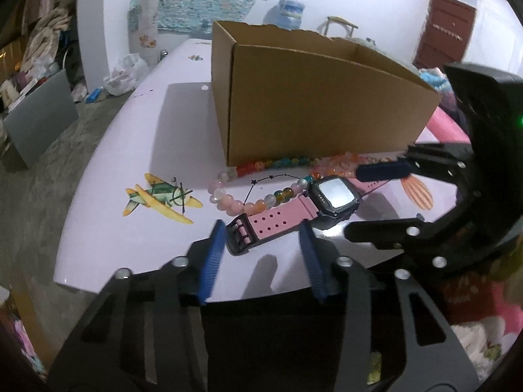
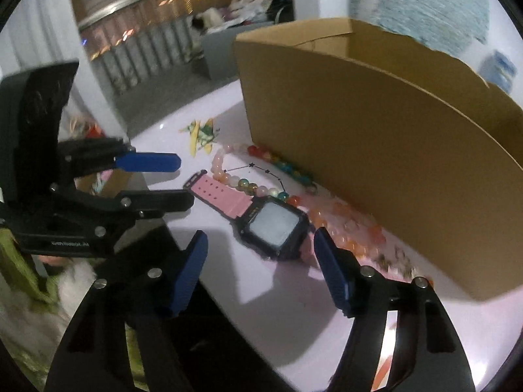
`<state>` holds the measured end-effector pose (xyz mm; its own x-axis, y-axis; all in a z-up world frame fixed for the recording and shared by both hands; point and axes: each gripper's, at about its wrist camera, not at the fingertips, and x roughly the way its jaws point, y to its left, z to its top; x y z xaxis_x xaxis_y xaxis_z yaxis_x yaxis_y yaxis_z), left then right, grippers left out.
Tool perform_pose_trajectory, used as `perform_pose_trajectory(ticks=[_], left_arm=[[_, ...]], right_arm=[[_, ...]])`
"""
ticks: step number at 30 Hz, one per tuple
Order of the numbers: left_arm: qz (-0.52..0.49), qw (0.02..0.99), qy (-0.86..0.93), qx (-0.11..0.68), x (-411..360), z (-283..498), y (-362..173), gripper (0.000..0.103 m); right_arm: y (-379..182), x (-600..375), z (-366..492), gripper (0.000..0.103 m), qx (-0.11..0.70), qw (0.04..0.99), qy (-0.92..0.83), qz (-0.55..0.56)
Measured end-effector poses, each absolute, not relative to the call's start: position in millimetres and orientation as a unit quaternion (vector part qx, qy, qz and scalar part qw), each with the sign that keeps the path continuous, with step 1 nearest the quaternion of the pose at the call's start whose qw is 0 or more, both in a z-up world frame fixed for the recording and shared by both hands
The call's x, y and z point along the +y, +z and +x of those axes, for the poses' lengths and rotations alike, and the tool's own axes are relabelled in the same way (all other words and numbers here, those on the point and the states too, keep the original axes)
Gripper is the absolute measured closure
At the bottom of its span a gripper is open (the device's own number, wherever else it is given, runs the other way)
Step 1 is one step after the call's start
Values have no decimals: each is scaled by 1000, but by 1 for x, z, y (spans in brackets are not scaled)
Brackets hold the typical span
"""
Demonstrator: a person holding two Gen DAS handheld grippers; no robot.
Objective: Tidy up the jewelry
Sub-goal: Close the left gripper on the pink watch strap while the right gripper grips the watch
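A pink-strapped watch with a black square face (image 1: 333, 196) (image 2: 273, 225) lies flat on the pale table (image 1: 108, 228) in front of an open cardboard box (image 1: 313, 104) (image 2: 376, 150). A multicoloured bead bracelet (image 1: 261, 201) (image 2: 248, 183) lies beside the strap, and orange-pink beads (image 1: 340, 163) (image 2: 346, 225) lie against the box's base. My left gripper (image 1: 263, 228) is open, its blue pads on either side of the strap's buckle end. My right gripper (image 2: 260, 238) is open around the watch face. Each gripper shows in the other's view, the right (image 1: 366, 199) and the left (image 2: 186, 179).
The table carries printed decals: a yellow plane (image 1: 160, 197) (image 2: 201, 132) and a star constellation (image 1: 274, 178). The table's near edge runs just behind my fingers. Clutter, bags and a grey board (image 1: 39, 111) stand on the floor to the left. A pink object (image 1: 447, 127) lies right of the box.
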<state>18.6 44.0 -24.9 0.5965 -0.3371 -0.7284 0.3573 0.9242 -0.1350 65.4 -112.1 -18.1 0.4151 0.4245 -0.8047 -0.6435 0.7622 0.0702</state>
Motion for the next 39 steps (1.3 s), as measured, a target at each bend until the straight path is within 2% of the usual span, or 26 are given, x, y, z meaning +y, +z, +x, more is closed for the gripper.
perform_pose_trajectory(ticks=[4, 7, 10, 14, 15, 21, 27, 30, 32, 34, 39], left_arm=[[33, 895, -203, 395, 41, 22, -26, 69], [49, 895, -208, 390, 38, 20, -28, 70], [60, 894, -215, 387, 34, 17, -29, 69], [84, 899, -217, 371, 29, 9, -27, 66], [91, 899, -221, 367, 27, 6, -26, 62], [164, 889, -236, 356, 10, -9, -29, 58], [268, 879, -201, 339, -15, -16, -43, 57], [288, 880, -200, 321, -22, -18, -43, 58], [294, 880, -200, 314, -25, -18, -43, 69], [292, 880, -197, 319, -26, -14, -44, 85], [223, 880, -220, 357, -10, -2, -38, 90]], right_arm=[[-22, -102, 70, 38, 431, 825, 326, -164], [-26, -101, 72, 39, 436, 819, 327, -180], [-27, -101, 70, 48, 446, 809, 336, -182], [-26, -101, 64, 49, 452, 805, 334, -187], [-26, -103, 63, 49, 456, 804, 334, -183], [-23, -117, 68, 49, 492, 790, 342, -129], [-24, -131, 88, 49, 538, 753, 374, -57], [-26, -133, 95, 49, 553, 738, 386, -30], [-27, -136, 97, 49, 558, 733, 389, -11], [-29, -139, 96, 49, 558, 732, 390, 10], [-30, -151, 83, 49, 544, 751, 372, 25]])
